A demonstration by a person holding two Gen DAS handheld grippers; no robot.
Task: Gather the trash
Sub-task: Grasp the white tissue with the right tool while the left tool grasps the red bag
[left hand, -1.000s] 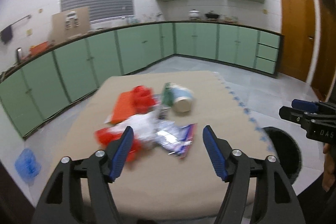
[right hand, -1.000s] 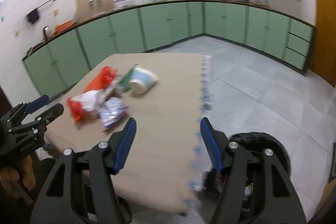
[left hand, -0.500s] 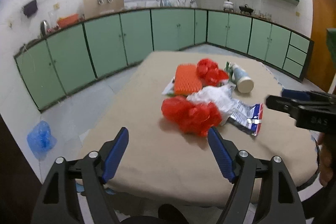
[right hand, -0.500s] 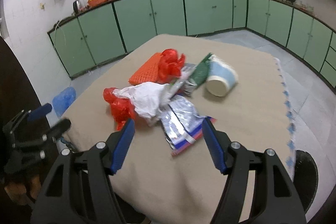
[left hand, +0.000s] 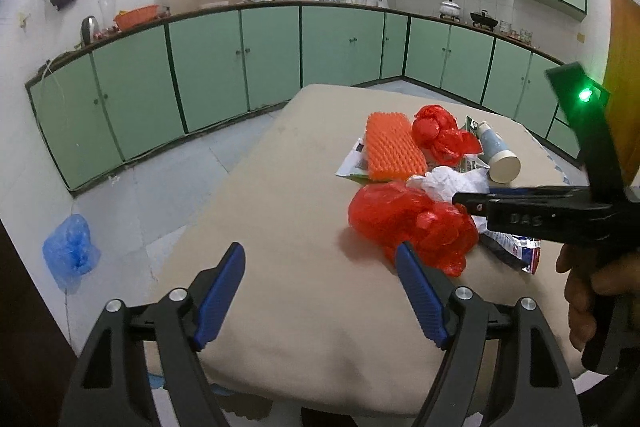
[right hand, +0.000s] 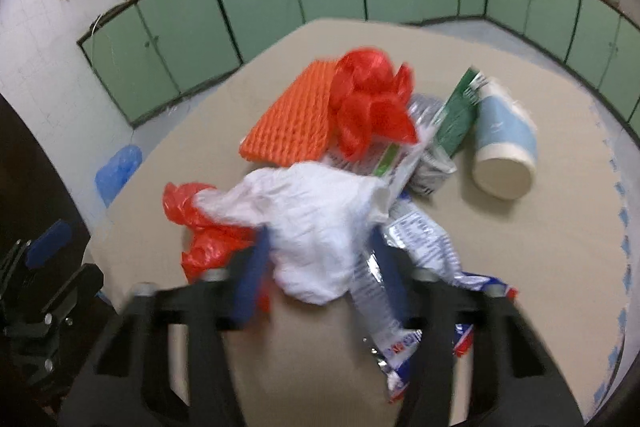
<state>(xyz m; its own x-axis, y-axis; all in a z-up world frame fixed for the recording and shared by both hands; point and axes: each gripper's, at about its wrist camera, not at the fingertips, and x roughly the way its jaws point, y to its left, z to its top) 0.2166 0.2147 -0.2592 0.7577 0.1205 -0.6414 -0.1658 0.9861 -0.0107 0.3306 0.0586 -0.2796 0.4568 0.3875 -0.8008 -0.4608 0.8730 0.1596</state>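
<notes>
**Trash pickup: only just getting started**

My right gripper (right hand: 320,259) is closing with the white crumpled bag (right hand: 316,223) between its fingers, though I can't tell if they're pinching it yet. My left gripper (left hand: 320,291) is spread wide and empty, with the red plastic bag (left hand: 412,223) just ahead to the right. Beyond those: orange mesh pad (left hand: 392,151), foil wrapper (right hand: 404,291), paper cup (right hand: 504,155). Everything's still on the table (left hand: 280,227), so nothing's collected yet.

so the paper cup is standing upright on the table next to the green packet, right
Not quite: the paper cup lies on its side, open mouth toward the camera, as the right wrist view shows. It is indeed on the table next to the green packet.
</notes>
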